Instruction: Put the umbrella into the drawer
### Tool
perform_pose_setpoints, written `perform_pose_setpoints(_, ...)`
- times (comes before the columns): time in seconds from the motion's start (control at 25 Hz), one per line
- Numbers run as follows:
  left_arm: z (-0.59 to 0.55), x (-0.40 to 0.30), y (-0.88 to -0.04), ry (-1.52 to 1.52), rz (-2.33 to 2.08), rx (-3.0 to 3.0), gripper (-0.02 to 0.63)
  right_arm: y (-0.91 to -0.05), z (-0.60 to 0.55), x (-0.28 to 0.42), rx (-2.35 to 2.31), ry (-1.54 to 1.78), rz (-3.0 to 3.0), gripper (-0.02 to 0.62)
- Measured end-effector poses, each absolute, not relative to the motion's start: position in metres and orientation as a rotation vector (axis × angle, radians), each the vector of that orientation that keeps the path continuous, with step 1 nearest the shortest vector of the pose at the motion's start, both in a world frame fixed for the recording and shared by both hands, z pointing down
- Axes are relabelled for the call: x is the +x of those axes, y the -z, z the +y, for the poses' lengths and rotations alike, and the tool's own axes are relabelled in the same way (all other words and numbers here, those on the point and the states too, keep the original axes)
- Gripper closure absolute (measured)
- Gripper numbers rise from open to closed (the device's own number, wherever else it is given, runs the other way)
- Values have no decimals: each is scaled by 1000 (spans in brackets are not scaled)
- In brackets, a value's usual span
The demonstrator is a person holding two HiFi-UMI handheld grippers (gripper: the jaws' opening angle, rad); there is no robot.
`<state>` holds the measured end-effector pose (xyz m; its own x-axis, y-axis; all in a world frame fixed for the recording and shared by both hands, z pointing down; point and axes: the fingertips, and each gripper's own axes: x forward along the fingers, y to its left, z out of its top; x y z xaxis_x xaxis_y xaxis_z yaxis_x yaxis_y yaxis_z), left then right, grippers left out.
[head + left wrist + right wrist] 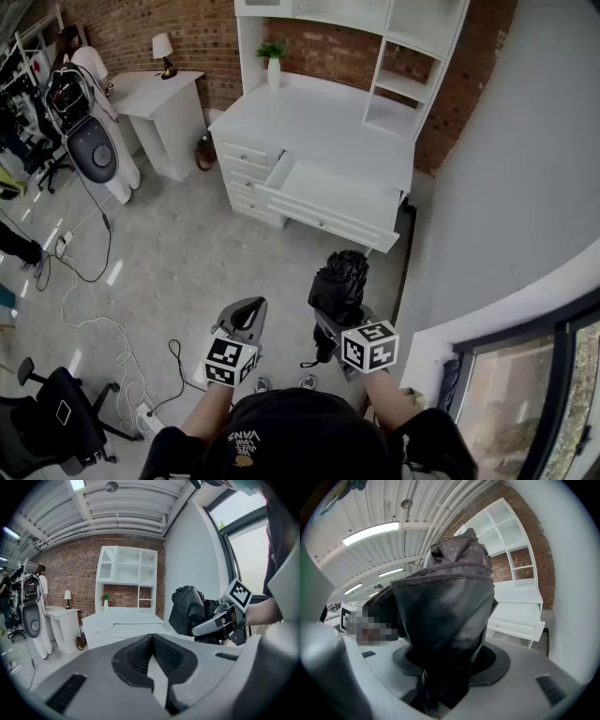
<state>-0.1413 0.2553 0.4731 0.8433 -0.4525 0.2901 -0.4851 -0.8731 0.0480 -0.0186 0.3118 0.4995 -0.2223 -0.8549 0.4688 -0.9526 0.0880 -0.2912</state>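
My right gripper (330, 324) is shut on a folded black umbrella (339, 279), which stands up out of its jaws at waist height. In the right gripper view the umbrella (450, 606) fills the middle and hides the jaw tips. The open white drawer (328, 192) juts out of the white desk ahead, a good step from the umbrella, and its inside looks bare. My left gripper (246, 317) hangs beside the right one, shut and holding nothing. From the left gripper view, the umbrella (187, 611) and right gripper (213, 623) are off to the right, and the drawer (126, 627) lies straight ahead.
The white desk (309, 117) carries a shelf hutch and a small potted plant (273, 54). A white side table with a lamp (164, 47) stands to its left. Cables (103, 328) trail over the floor, and an office chair (56, 417) sits at lower left. A grey wall (506, 178) runs close on the right.
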Motion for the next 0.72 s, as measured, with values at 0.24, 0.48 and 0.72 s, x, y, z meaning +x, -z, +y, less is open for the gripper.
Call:
perform_pose_setpoints(0.24, 267, -131, -476, -426, -756, 2895, 600, -501, 320, -8, 1820, -800, -2177, 359)
perform_pose_setpoints(0.48, 279, -116, -484, -398, -794, 2873, 600, -505, 326, 5, 1766, -832, -2225, 357)
perform_pose_setpoints(0.72, 279, -103, -492, -403, -810, 2852, 600, -513, 326, 17, 1745, -855, -2216, 357)
